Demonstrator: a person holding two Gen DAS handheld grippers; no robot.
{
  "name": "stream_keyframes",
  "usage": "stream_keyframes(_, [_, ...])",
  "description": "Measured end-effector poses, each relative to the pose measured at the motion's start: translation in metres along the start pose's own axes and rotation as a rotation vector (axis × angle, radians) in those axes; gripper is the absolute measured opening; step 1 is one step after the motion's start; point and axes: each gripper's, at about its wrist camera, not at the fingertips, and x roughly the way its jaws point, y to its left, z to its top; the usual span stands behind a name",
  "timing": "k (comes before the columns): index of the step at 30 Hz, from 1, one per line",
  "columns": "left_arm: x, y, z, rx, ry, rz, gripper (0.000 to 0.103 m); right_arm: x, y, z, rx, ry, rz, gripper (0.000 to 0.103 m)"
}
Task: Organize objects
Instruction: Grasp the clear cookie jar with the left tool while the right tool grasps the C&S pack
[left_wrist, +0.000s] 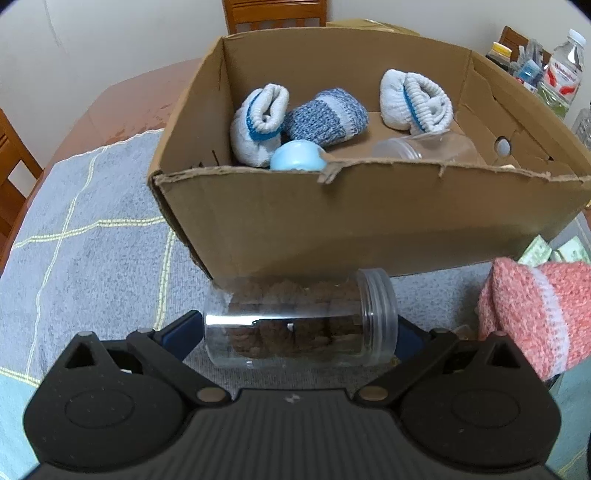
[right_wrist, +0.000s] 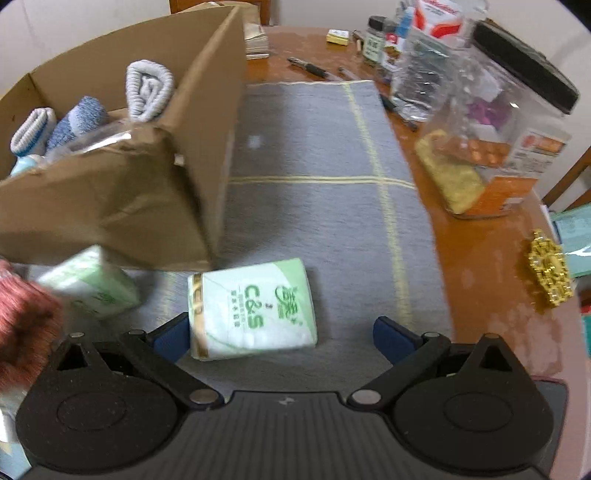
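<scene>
A clear jar (left_wrist: 288, 314) of brown pieces lies sideways in front of the cardboard box (left_wrist: 332, 221). My left gripper (left_wrist: 301, 328) has a finger against each end of it. Inside the box are three rolled socks (left_wrist: 325, 114), a light blue round thing (left_wrist: 297, 157) and an empty clear jar (left_wrist: 424, 146). A pink sock (left_wrist: 535, 317) lies right of the left gripper. My right gripper (right_wrist: 280, 336) is open over a green-and-white tissue pack (right_wrist: 255, 310), which sits beside its left finger. A second tissue pack (right_wrist: 92, 284) lies by the box corner.
A grey checked cloth (right_wrist: 314, 166) covers the wooden table. On the right stand a large clear container with a black lid (right_wrist: 498, 122), bottles (left_wrist: 565, 70), pens (right_wrist: 310, 66) and a gold ornament (right_wrist: 550, 273). Wooden chairs stand at the left and behind the box.
</scene>
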Motion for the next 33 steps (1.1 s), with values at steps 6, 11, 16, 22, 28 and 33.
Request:
stream_keyframes(6, [0.005, 0.003, -0.001, 0.016, -0.011, -0.027, 0.102, -0.002, -0.012, -0.007, -0.054, -0.016, 0.032, 0.103])
stream_keyframes(11, [0.008, 0.009, -0.006, 0.037, -0.049, -0.073, 0.102, -0.001, -0.014, -0.005, -0.068, -0.037, 0.042, 0.103])
stream_keyframes(16, [0.013, 0.011, -0.007, 0.004, -0.034, -0.099, 0.099, -0.004, -0.014, -0.009, -0.069, -0.08, 0.044, 0.103])
stream_keyframes(22, [0.011, 0.008, -0.008, -0.029, -0.043, -0.092, 0.093, -0.003, -0.014, -0.007, -0.072, -0.089, 0.046, 0.103])
stream_keyframes(28, [0.012, 0.008, -0.009, -0.031, -0.045, -0.084, 0.093, 0.0, -0.012, -0.004, -0.07, -0.099, 0.045, 0.103])
stream_keyframes(33, [0.013, 0.009, -0.01, -0.033, -0.046, -0.081, 0.093, 0.001, -0.009, -0.005, -0.082, -0.104, 0.047, 0.103])
